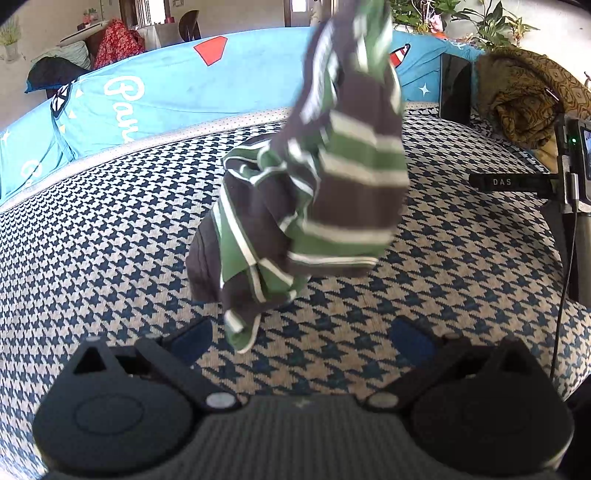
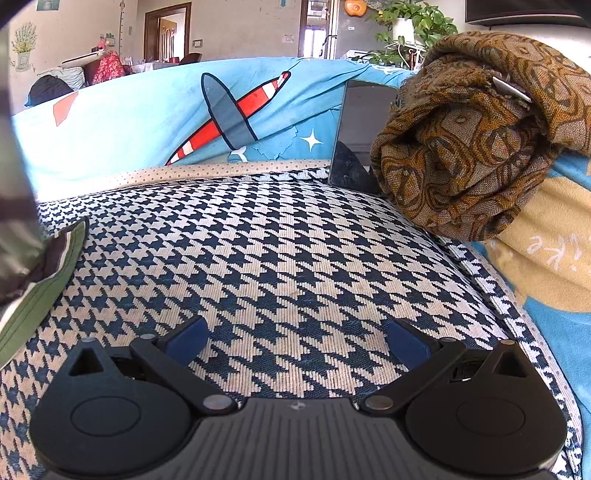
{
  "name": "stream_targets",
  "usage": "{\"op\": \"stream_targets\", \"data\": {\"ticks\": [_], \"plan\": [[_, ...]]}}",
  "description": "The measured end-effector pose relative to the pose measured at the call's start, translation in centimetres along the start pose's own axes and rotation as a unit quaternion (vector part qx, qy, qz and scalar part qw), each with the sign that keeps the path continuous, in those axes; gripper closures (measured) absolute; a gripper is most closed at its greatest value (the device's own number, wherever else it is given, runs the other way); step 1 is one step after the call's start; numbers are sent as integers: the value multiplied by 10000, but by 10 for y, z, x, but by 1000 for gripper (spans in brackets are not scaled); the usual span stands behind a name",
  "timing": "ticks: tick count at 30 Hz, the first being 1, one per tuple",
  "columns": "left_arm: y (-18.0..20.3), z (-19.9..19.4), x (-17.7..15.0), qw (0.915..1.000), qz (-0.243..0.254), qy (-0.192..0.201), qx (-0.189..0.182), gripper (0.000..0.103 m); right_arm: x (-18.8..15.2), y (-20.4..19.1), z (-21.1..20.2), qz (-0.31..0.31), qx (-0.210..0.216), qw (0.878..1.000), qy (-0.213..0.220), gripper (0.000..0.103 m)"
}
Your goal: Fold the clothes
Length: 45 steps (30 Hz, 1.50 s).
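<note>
While both tools hang low over the cushion (image 2: 295, 236), neither has anything between its fingers: the left gripper (image 1: 301, 338) stands wide open, its blue pads (image 1: 190, 338) spread apart over bare houndstooth weave, and the right gripper (image 2: 297, 338) is spread just as wide, also grasping nothing. In the left view the shirt (image 1: 314, 192), striped green, brown and white, hangs bunched and blurred in front of the camera, its top running out of the frame so that what holds it up cannot be seen; its lowest fold dangles just above the left gripper's gap, and whether it touches the cushion cannot be told. The right view catches only an edge of that shirt at its far left, a green and brown fold lying on the cushion. What the right view shows better is a rolled brown patterned cloth (image 2: 476, 136) at the cushion's far right corner, with a dark phone (image 2: 360, 133) propped upright just beside it against the blue cover (image 2: 147, 122), which bears a red-and-white plane print. The left view alone shows a black device (image 1: 576, 162) with a green light at its right edge. Behind the cover lie a room with doorways, a potted plant (image 2: 410, 22) and clothes heaped on furniture.
</note>
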State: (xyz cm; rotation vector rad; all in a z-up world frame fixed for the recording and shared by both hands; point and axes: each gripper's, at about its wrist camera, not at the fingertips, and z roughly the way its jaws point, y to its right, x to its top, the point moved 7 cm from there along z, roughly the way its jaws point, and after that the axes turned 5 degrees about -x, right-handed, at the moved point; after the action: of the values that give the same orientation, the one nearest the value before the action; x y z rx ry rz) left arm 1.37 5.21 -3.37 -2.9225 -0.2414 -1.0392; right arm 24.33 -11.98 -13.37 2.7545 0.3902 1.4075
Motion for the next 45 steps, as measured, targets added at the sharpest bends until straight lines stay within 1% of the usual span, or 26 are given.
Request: {"op": "stream_targets", "data": {"ticks": [6, 15, 21, 25, 32, 36, 38, 41, 45], "plan": [[0, -2, -2, 10000, -56, -20, 40, 0, 0, 0, 0, -2, 0, 10000, -1, 0], [13, 8, -8, 9999, 80, -106, 100, 0, 0, 0, 0, -7, -2, 10000, -2, 0], [22, 15, -5, 9998, 114, -132, 116, 0, 0, 0, 0, -8, -1, 10000, -2, 0], [26, 17, -4, 9998, 145, -123, 60, 0, 0, 0, 0, -10, -1, 10000, 1, 0], [25, 18, -4, 9997, 171, -123, 106, 0, -2, 1, -2, 15, -13, 10000, -34, 0], [19, 17, -4, 9996, 157, -116, 204, 0, -13, 1, -18, 85, -189, 9997, -120, 0], [17, 17, -4, 9995, 163, -111, 254, 0, -17, 0, -25, 65, -255, 9994, -237, 0], [16, 17, -5, 9991, 216, -90, 345, 0, -21, -1, -33, 173, -240, 9981, -537, 0], [15, 15, -8, 9985, 299, -71, 459, 0, -27, -2, -44, 109, -203, 9970, -736, 0]]}}
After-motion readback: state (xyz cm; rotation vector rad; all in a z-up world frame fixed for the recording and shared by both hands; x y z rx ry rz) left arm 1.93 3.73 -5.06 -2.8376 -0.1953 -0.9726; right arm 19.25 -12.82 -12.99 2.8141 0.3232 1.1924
